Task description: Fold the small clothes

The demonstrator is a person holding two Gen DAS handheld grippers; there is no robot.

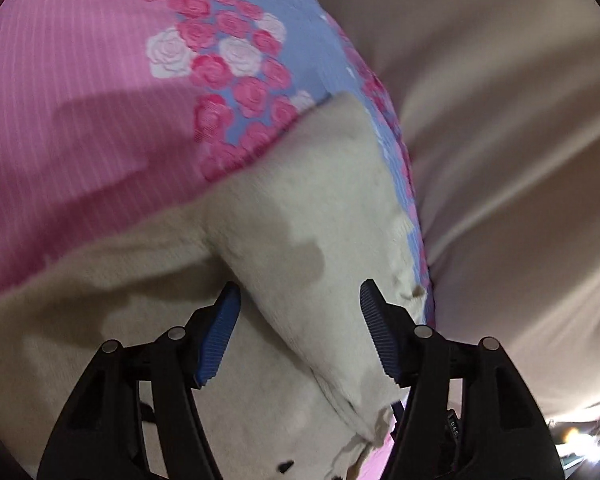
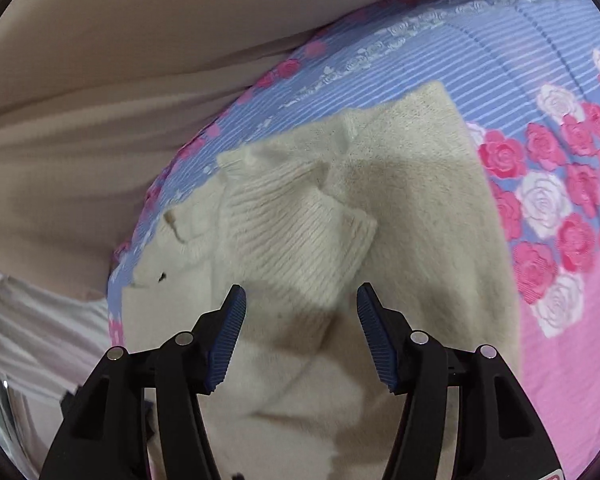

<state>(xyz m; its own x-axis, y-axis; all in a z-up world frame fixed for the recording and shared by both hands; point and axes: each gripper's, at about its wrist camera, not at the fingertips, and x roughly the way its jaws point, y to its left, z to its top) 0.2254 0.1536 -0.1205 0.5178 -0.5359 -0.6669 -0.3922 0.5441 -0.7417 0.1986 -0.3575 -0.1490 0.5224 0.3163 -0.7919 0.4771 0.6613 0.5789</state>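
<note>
Two grippers, both spread wide and holding nothing right now. The left gripper (image 1: 296, 308) hangs over a cream knit sweater (image 1: 308, 240), with a folded ridge of the fabric running right between its blue pads (image 1: 220, 336). It's blurry, so I can't tell whether the pads actually touch the knit or just float above it.

The right gripper (image 2: 300, 312) is in the same pose, jaws apart, pointing at the ribbed collar (image 2: 296, 232) of the same cream sweater (image 2: 420, 208). The collar is flopped over on top of the body, and a fold crease runs down under the gripper. My guess is both grippers are lined up to pinch an edge each, so the sweater can be flipped over evenly instead of dragging sideways.

Further out, the sweater lies on a bedsheet (image 2: 572, 360) that's pink on one side and blue-striped on the other, with a band of pink and white roses (image 1: 220, 60) between. It sits near the sheet's edge, just beside a beige wall or headboard (image 1: 500, 120), hard to say which. Looks like the fold is partway done, with the sleeve area already tucked in, though that's just my read.
</note>
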